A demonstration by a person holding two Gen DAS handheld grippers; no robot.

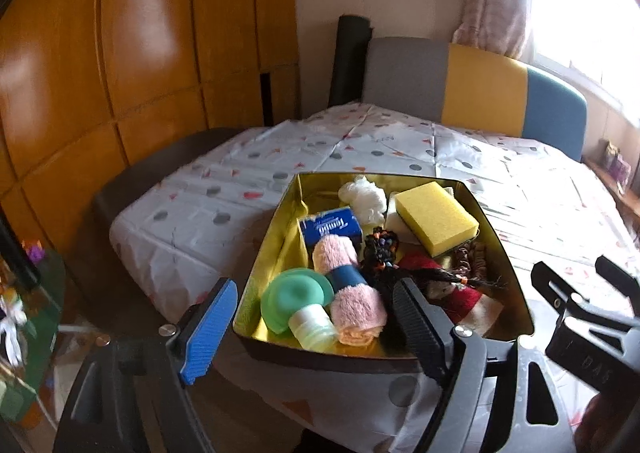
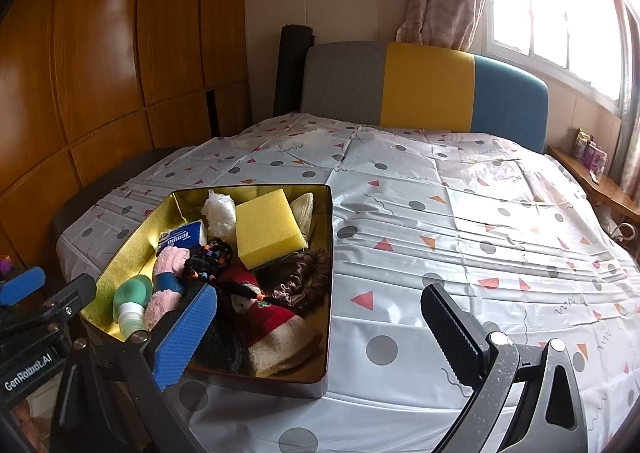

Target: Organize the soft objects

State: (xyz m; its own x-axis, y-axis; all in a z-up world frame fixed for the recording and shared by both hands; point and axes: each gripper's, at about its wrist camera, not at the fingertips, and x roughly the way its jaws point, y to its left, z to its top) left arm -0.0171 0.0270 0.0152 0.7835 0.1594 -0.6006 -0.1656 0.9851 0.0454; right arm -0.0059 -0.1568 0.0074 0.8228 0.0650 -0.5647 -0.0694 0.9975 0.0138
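A gold-lined tin box (image 1: pixel 280 221) (image 2: pixel 327 237) sits on the patterned tablecloth. It holds a yellow sponge (image 1: pixel 436 219) (image 2: pixel 269 227), a pink rolled towel with a blue band (image 1: pixel 348 285) (image 2: pixel 166 279), a green silicone bottle (image 1: pixel 298 303) (image 2: pixel 130 303), a blue tissue pack (image 1: pixel 332 227) (image 2: pixel 182 238), a white pouf (image 1: pixel 366 195) (image 2: pixel 218 215), dark hair ties (image 1: pixel 380 247), a brown scrunchie (image 2: pixel 304 273) and a red sock (image 2: pixel 276 323). My left gripper (image 1: pixel 316 309) is open, hovering over the box's near end. My right gripper (image 2: pixel 320 315) is open, straddling the box's right wall.
The table (image 2: pixel 460 237) stretches right and back of the box. A grey, yellow and blue chair back (image 2: pixel 424 87) stands behind it, with wooden cabinets (image 1: pixel 120 53) to the left. A window shelf (image 2: pixel 592 177) with small items lies at the right.
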